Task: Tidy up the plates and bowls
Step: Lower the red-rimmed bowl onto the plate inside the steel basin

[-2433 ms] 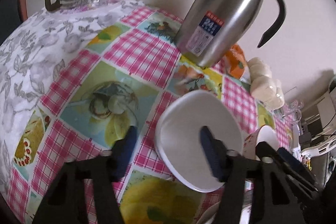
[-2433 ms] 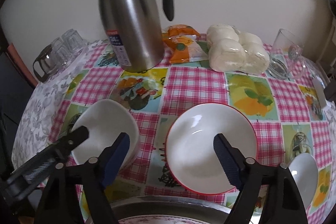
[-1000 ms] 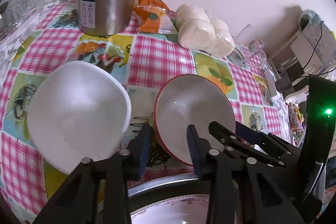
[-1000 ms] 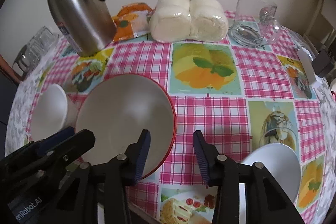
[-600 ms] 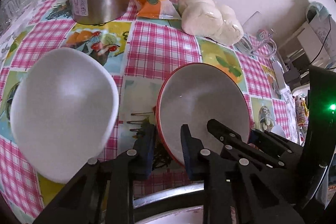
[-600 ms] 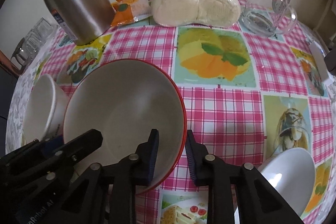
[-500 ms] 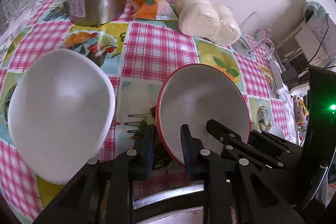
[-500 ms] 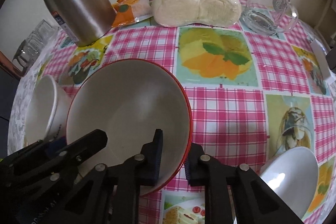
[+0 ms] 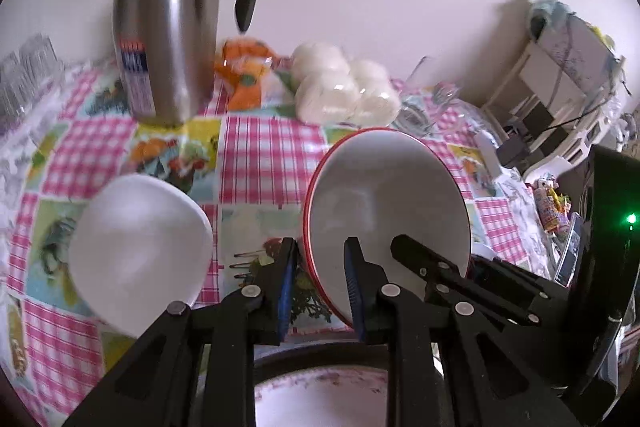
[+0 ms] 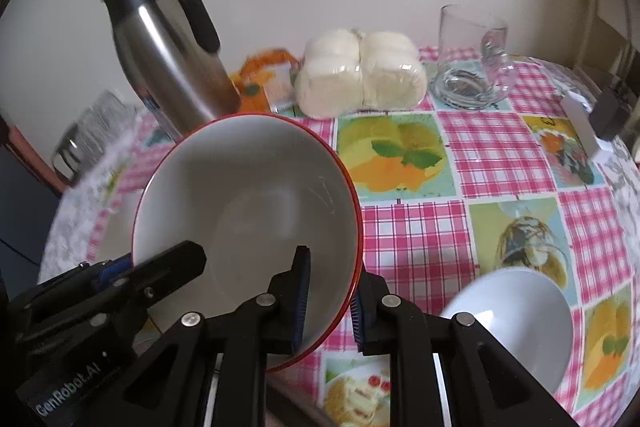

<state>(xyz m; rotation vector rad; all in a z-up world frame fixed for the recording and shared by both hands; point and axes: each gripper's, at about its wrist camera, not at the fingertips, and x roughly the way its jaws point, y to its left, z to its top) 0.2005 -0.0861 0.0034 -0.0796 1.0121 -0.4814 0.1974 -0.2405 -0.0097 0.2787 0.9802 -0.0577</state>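
A red-rimmed white bowl is lifted and tilted above the checked tablecloth. My left gripper is shut on its near left rim. My right gripper is shut on its near right rim. A white bowl sits on the table left of it. A smaller white bowl sits at the lower right in the right wrist view. A plate with a patterned edge lies in a dark tray just below the left gripper.
A steel thermos jug stands at the back left. An orange packet, wrapped white buns and a glass mug line the back. Glasses stand at the far left.
Both grippers have closed on the red-rimmed bowl's rim and lifted it off the table, tilting it up. The white bowls have stayed in place.
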